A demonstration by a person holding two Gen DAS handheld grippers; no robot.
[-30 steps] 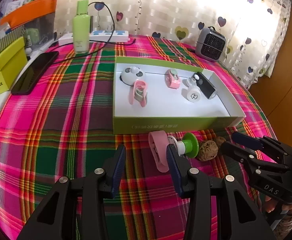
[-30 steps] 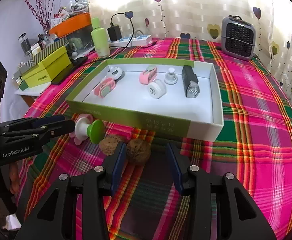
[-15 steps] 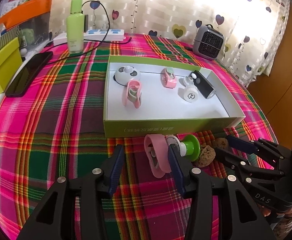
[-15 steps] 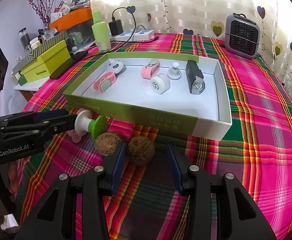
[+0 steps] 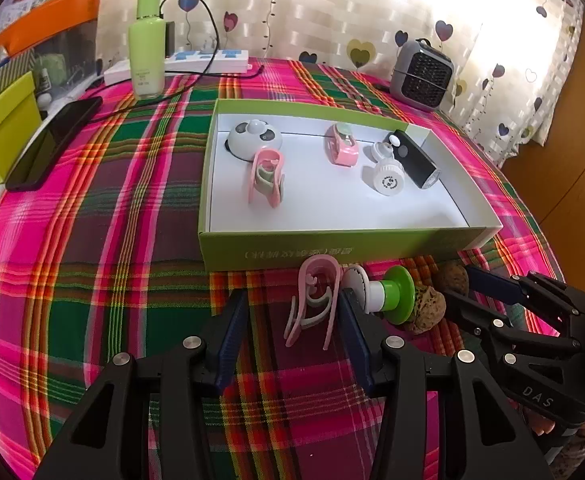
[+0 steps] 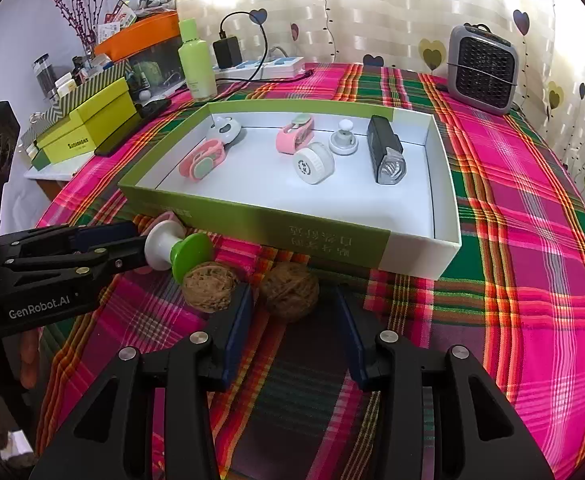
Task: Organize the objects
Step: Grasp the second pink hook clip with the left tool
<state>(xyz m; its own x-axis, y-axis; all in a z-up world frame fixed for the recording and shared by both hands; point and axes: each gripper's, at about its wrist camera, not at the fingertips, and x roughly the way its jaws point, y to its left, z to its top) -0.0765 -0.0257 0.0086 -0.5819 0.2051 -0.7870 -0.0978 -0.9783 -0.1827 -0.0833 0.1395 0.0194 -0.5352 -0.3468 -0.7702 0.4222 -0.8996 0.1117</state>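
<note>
Green box [image 5: 332, 246] with white inside sits open on plaid cloth. Inside are held: round white gadget [image 5: 254, 142], pink clip [image 5: 266, 178], pink roller [image 5: 342, 148], white cap [image 5: 386, 178], white knob [image 6: 343, 142], black torch [image 5: 414, 158]. In front of the box are laid a second pink clip [image 5: 312, 304], a white-green spool [image 5: 388, 294] on its side, and two walnuts [image 6: 288, 292], apart.

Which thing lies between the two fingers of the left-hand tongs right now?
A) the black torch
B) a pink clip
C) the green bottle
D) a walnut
B: in the left wrist view the pink clip lies on the cloth between the fingers of the left tongs, which stand apart from it on one side, not clamped.
</note>
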